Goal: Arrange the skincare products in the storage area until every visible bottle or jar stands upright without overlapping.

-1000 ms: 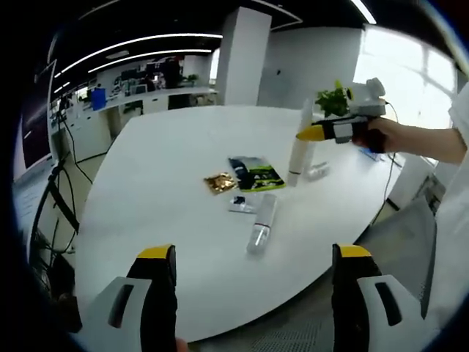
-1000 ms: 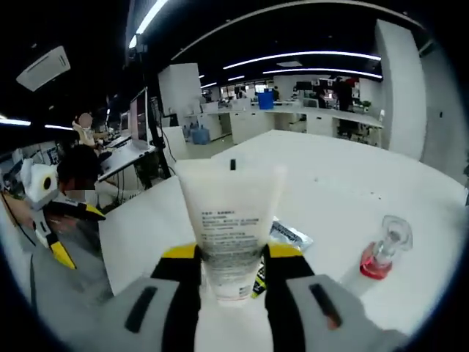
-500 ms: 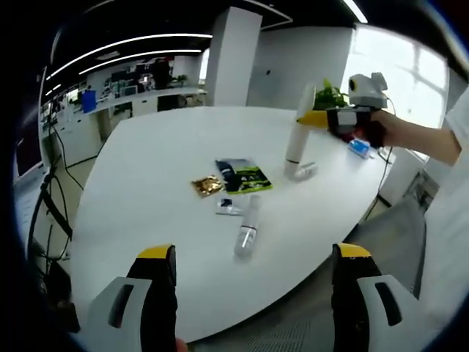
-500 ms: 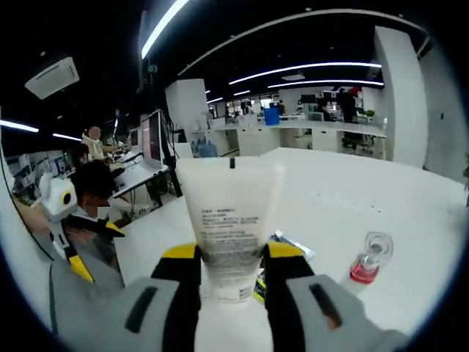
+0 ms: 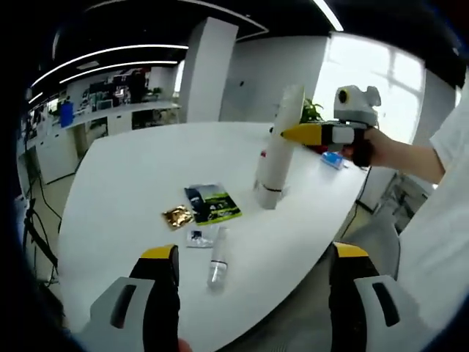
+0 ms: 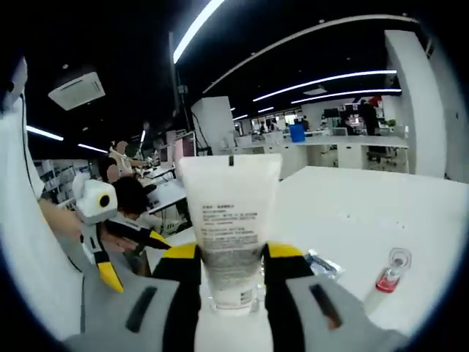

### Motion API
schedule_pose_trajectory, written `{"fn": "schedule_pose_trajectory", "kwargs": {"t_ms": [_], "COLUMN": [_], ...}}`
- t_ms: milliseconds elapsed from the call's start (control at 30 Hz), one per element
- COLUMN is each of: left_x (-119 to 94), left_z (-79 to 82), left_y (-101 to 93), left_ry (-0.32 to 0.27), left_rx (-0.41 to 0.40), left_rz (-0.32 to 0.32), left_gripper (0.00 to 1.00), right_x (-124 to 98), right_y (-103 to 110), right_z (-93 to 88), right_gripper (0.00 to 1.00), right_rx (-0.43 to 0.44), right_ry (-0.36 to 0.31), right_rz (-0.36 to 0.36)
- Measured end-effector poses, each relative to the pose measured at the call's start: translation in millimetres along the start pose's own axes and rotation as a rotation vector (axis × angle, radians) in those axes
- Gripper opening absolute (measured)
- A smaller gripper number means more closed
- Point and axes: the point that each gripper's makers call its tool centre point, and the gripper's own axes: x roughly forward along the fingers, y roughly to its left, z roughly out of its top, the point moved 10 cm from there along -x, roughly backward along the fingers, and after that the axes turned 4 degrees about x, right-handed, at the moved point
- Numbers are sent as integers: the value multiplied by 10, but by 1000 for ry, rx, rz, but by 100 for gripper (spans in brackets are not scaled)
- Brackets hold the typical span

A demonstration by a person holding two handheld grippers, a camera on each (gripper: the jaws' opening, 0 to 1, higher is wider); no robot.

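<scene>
Tongs on the right (image 6: 229, 253) grip a white tube (image 6: 230, 220) by its lower part, jaws pressed against both its sides, the crimped flat end up; in the left gripper view the same tongs (image 5: 293, 134) hold the tube (image 5: 276, 150) tilted above the white desk (image 5: 132, 169), and whether its cap touches the top I cannot tell. Left tongs (image 5: 250, 258) stand wide apart with nothing between them, hovering at the desk's near edge. Beyond them a clear bottle (image 5: 218, 257) lies on its side. Just past the bottle lie a small sachet (image 5: 196, 235), a gold packet (image 5: 178, 215) and a dark green packet (image 5: 212, 203). In the right gripper view a small bottle with red liquid (image 6: 389, 274) lies right of the tube
</scene>
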Motion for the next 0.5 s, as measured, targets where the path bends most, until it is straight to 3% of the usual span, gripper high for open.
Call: {"fn": "schedule_pose_trajectory", "kwargs": {"t_ms": [233,333,500], "left_x": [95,121,123], "left_z": [106,233,472], "left_y": [-166,-234,-253], "left_ry": [-43,-78,-148], "left_rx": [-9,-33,-43], "left_rz": [-108,-174,-230], "left_gripper": [80,76,71], "right_x": [-24,-35,-62], "right_y": [215,300,400], "right_z": [42,95,206], "right_gripper": [33,33,32], "right_rx": [13,44,85], "right_ry": [6,-7,-58], "right_rz": [167,236,316]}}
